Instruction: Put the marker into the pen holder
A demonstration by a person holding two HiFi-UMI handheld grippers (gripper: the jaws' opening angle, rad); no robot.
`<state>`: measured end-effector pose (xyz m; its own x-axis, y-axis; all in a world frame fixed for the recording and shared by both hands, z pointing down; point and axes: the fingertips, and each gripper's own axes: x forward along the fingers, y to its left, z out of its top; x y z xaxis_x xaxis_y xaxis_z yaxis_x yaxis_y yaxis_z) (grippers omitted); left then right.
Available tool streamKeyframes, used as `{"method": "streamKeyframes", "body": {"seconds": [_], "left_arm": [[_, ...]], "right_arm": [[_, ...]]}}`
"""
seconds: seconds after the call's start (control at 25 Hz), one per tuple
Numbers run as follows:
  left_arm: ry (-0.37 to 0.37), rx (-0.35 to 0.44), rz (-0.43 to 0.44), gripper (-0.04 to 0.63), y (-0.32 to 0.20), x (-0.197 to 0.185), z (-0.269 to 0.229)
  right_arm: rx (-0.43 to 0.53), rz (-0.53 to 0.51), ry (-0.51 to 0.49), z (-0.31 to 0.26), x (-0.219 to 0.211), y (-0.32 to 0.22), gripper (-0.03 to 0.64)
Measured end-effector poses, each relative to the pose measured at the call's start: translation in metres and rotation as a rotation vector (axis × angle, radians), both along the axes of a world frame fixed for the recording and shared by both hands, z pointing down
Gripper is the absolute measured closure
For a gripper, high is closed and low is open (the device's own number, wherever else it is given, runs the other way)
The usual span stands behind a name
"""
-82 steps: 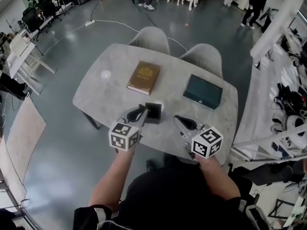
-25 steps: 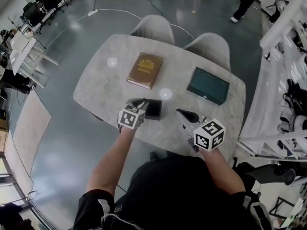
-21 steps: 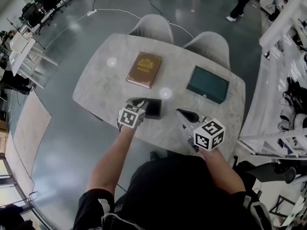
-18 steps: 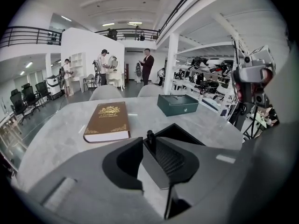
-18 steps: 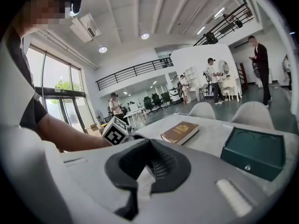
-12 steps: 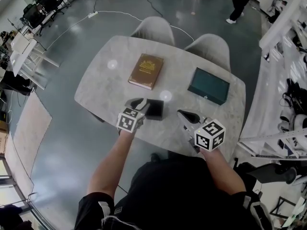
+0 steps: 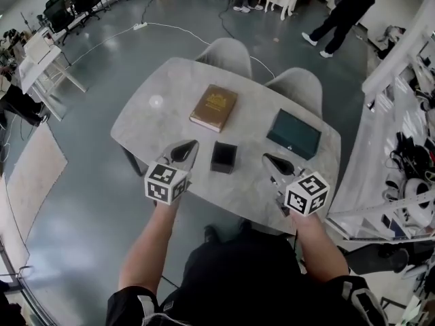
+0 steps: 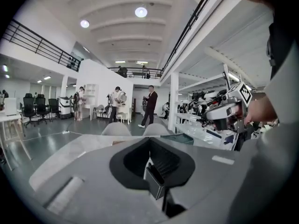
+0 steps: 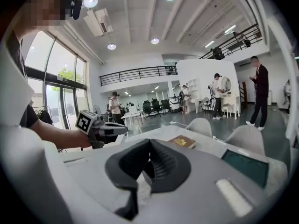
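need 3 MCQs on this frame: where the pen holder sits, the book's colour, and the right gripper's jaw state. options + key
1. Where does the pen holder stand?
A. At the far edge of the table
B. On the table, between the left gripper and the right gripper
C. On the floor

2. What colour is the book?
A. Brown
B. White
C. Bright red

3. How do the right gripper's jaws stand?
A. Wide apart
B. Closed on a cup
C. Together, with nothing between them

Key:
1 B: the head view shows the black holder on the near part of the table, with a gripper on either side.
2 A: its cover is brown with a gold emblem.
3 C: in the right gripper view the two pads meet and nothing sits between them.
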<state>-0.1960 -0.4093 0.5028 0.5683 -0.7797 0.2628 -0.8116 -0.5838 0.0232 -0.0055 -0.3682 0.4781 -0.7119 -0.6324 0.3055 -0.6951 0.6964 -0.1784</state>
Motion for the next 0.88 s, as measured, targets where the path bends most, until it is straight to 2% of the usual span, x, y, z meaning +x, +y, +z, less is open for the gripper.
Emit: {"method": "streamKeyframes", "body": {"seconds": [0.08,0.24,0.36,0.48,0.68,0.88], "left_arm": [[0.001,0.035,-0.029,0.584,0.015,-0.006,-0.021],[0.021,0.05,-0.106,0.584,0.032,-0.012,-0.05],[0.048,0.066,-0.14,0.584,0.039,-0.003,-0.08],[0.073,0.119,-0.153,0.584,0.044,0.014,-0.112],[0.058,0.169,-0.195,0.584,0.051,0.029,-0.139],[0.056,0.163,-0.22,0.583,0.056,0.046,-0.129]], "right_arm": [[0.048,-0.03,-0.011,-0.018,-0.005,0.001,0.615],[0.127,-0.069,-0.101,-0.056,-0.003,0.003,0.615],[0.177,-0.117,-0.126,-0.079,0.007,0.011,0.615],[0.215,-0.155,-0.131,-0.092,0.025,0.013,0.615],[0.244,-0.13,-0.148,-0.099,0.06,0.004,0.616],[0.251,-0.06,-0.163,-0.093,0.092,-0.003,0.617]]}}
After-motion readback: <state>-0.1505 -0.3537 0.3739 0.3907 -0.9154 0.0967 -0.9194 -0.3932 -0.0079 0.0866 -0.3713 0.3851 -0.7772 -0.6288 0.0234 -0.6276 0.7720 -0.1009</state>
